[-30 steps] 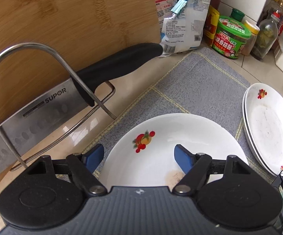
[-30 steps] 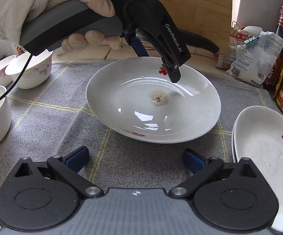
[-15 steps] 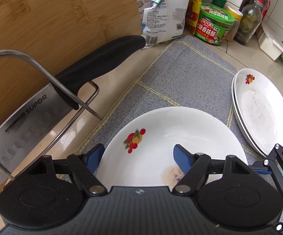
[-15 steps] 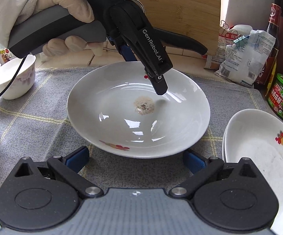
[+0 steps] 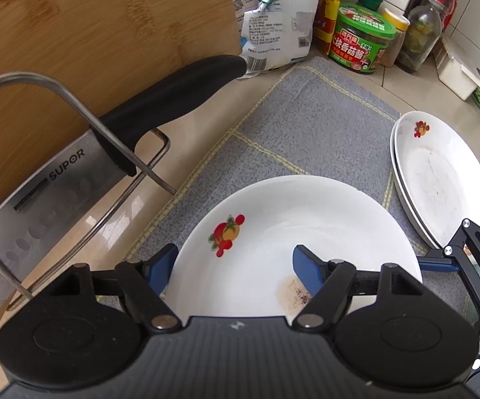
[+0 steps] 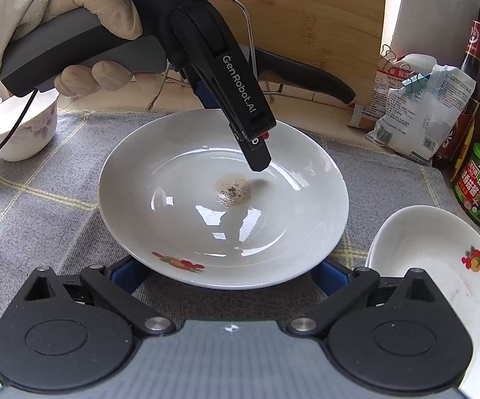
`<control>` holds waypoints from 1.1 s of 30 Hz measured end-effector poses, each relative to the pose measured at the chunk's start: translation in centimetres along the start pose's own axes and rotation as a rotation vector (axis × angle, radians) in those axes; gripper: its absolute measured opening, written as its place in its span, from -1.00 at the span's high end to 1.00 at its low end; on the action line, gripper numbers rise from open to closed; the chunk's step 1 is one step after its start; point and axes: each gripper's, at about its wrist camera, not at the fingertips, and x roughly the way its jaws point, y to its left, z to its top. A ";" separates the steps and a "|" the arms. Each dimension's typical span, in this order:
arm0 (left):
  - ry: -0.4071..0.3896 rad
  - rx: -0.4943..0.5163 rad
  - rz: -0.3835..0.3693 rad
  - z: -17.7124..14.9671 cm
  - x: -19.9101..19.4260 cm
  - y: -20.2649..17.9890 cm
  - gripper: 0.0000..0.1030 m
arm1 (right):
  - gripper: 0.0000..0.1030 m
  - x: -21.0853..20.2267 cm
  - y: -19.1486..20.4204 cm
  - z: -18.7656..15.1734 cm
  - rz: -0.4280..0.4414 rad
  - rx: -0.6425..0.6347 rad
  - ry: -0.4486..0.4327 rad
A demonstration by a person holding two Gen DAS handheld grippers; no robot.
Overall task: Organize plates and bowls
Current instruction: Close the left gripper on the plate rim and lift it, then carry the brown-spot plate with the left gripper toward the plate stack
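Now that my left claw (image 5: 231, 262) has closed on the plate (image 5: 290, 219), rim between its pads, and my wide right claw (image 6: 228, 272) has slid under its near edge, I judge it ready to lift onto the stack (image 5: 439, 179) to its right

Glossy white plate (image 6: 186, 219); woven cloth mat (image 5: 309, 126); wooden board (image 5: 90, 33).

A bamboo board (image 5: 90, 33) stands at the back of the pale counter (image 5: 206, 106). Right of the board, white wall tiles (image 5: 472, 16) rise behind it. A grey mat (image 5: 306, 126) lies before the board, daylight glinting.
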 end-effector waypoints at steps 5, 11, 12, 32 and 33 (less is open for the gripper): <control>0.015 0.000 -0.013 -1.0 -0.9 -0.1 -0.44 | -1.00 -0.2 -0.2 -0.1 0.031 -0.009 0.023; 0.046 -0.005 -0.067 -1.6 -1.1 0.6 -0.44 | -1.00 -0.7 0.1 -0.9 0.037 -0.026 -0.019; 0.051 0.002 -0.078 -1.5 -1.1 0.6 -0.44 | -1.00 -0.7 0.2 -0.9 0.036 -0.026 -0.022; 0.106 0.078 -0.146 -0.4 0.0 0.8 -0.45 | -1.00 -0.9 0.3 -0.9 0.030 -0.024 -0.046; 0.106 0.078 -0.145 -0.6 -0.2 0.8 -0.45 | -1.00 -0.9 0.2 -0.9 0.035 -0.027 -0.044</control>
